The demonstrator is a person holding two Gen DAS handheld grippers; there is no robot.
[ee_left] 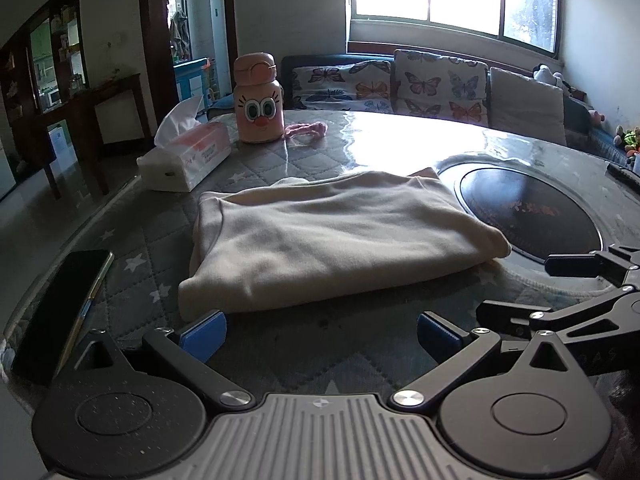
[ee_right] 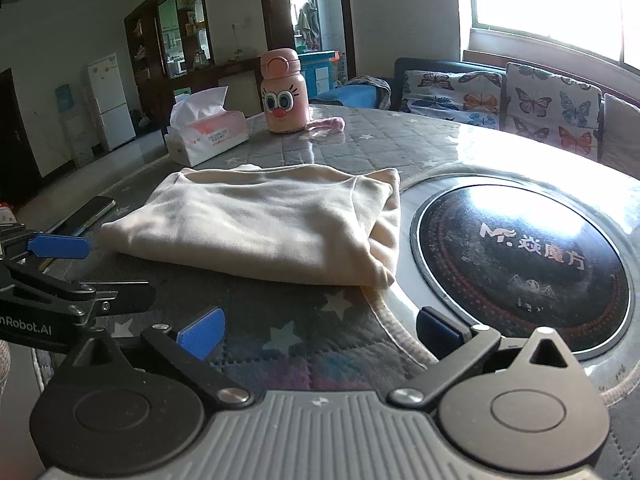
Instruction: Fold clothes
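Cream folded fleece garment [ee_left: 336,240] at frame centre, far edge hidden behind own bulk. Left gripper [ee_left: 320,332] and right gripper [ee_right: 320,332] at bottom, fingers apart, empty. Black phone [ee_left: 60,312] lower left, partly cut off.

My left gripper [ee_left: 320,334] low, level, jaws wide apart, holding nothing. My right gripper [ee_right: 320,334] at its 3 o'clock, likewise spread, empty.
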